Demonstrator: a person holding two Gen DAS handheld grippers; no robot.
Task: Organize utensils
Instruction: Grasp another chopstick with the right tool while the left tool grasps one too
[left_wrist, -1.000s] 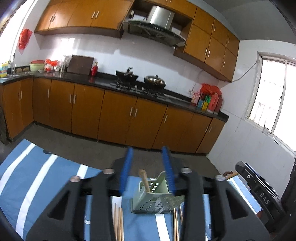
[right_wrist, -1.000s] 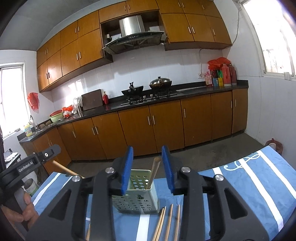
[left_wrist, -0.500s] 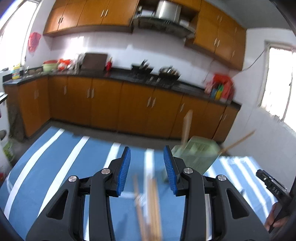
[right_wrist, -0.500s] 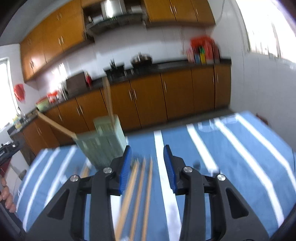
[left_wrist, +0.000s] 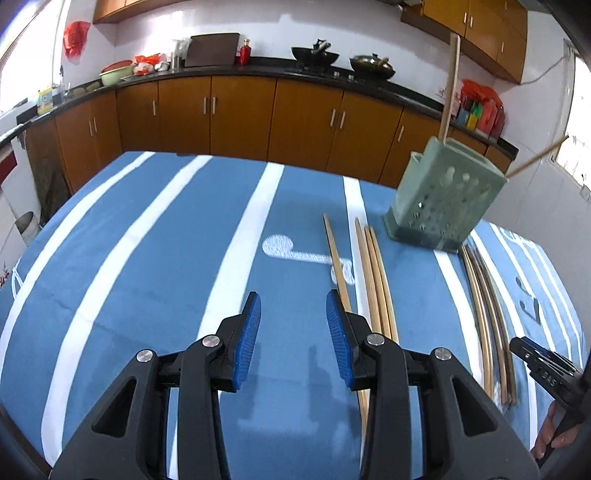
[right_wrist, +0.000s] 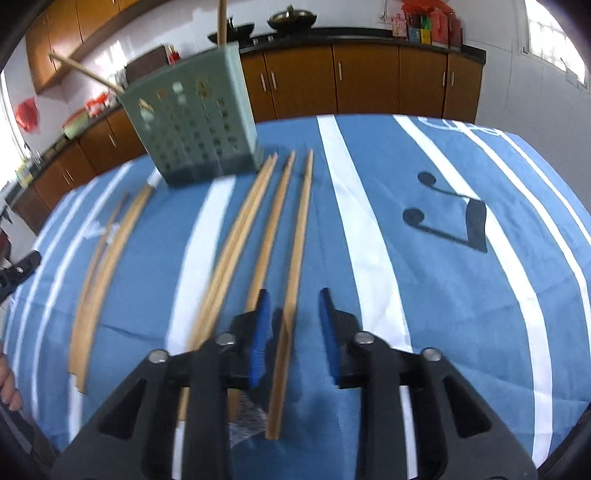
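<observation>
A kitchen with orange cabinets (left_wrist: 236, 110) backs a blue striped tablecloth (left_wrist: 147, 258). On it stands a green perforated holder (left_wrist: 443, 199) (two sticks already inside), with loose chopsticks (right_wrist: 291, 266) lying just before it. The left gripper (left_wrist: 293, 339) and the right gripper (right_wrist: 291, 332) both hang spread, holding nothing.

— What colours are seen on the cloth (left_wrist: 155, 266)?
— Blue, striped white, with black music notes (right_wrist: 448, 218).
— And the rest?
— A pale green holder (left_wrist: 441, 201), tan chopsticks (right_wrist: 295, 240), orange-brown cabinets (left_wrist: 240, 114).
</observation>
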